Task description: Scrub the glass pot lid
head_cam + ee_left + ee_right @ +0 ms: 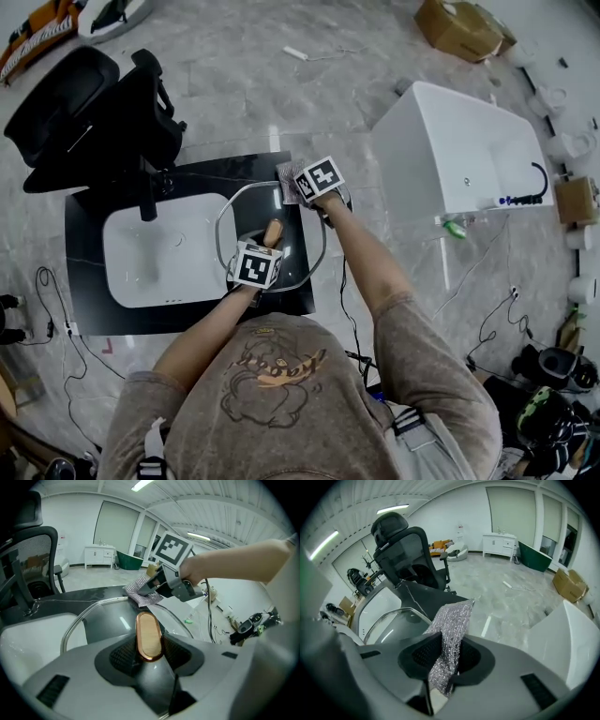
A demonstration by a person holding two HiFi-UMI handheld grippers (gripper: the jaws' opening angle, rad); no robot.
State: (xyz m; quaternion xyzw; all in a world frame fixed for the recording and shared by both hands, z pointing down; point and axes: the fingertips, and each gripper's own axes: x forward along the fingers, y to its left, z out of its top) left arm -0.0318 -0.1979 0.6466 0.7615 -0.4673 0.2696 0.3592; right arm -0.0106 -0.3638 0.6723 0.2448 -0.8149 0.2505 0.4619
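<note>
Head view hides what your right gripper view shows: right gripper (447, 657) pinches mesh cloth (452, 618). Left gripper (150, 652) clamps the handle (149, 630) of glass lid (105, 620), long axis along the jaws.

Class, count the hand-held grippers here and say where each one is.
2. The left gripper grips the lid handle, nearest the person. The right gripper pinches a scrubbing cloth at the far edge of the glass lid. None seems hidden.
</note>
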